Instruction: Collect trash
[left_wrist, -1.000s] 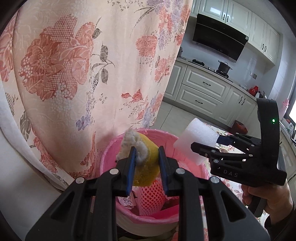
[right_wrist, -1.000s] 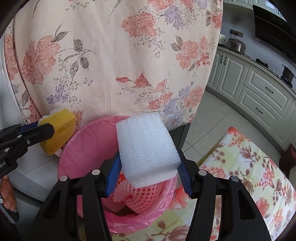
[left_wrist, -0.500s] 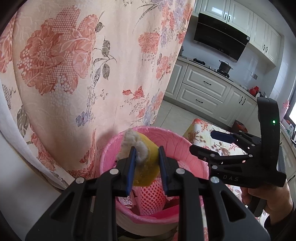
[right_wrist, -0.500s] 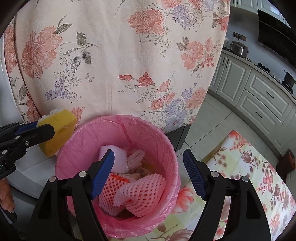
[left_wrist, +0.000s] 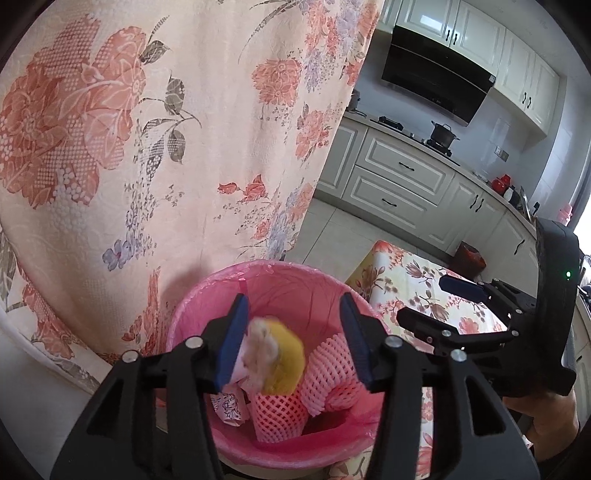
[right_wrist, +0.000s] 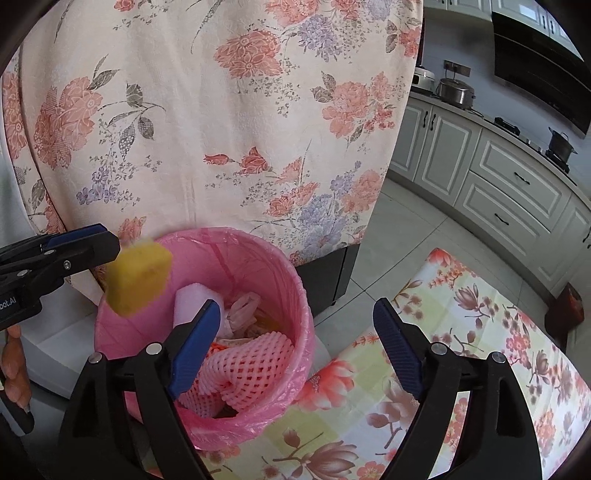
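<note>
Yellow sponge (left_wrist: 282, 363) (frayed white top) drops free between the just-opened left gripper (left_wrist: 293, 339).

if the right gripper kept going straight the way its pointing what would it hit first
Probably the pink foam net lying on top of the trash in the pink-lined bin. The right gripper is open and empty, aimed near the bin's rim, so depth is uncertain.

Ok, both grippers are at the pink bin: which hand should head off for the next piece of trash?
Probably right. The right gripper is open and empty, already partly over the floral tablecloth. The left gripper has just opened, and its yellow sponge is dropping into the pink bin.
</note>
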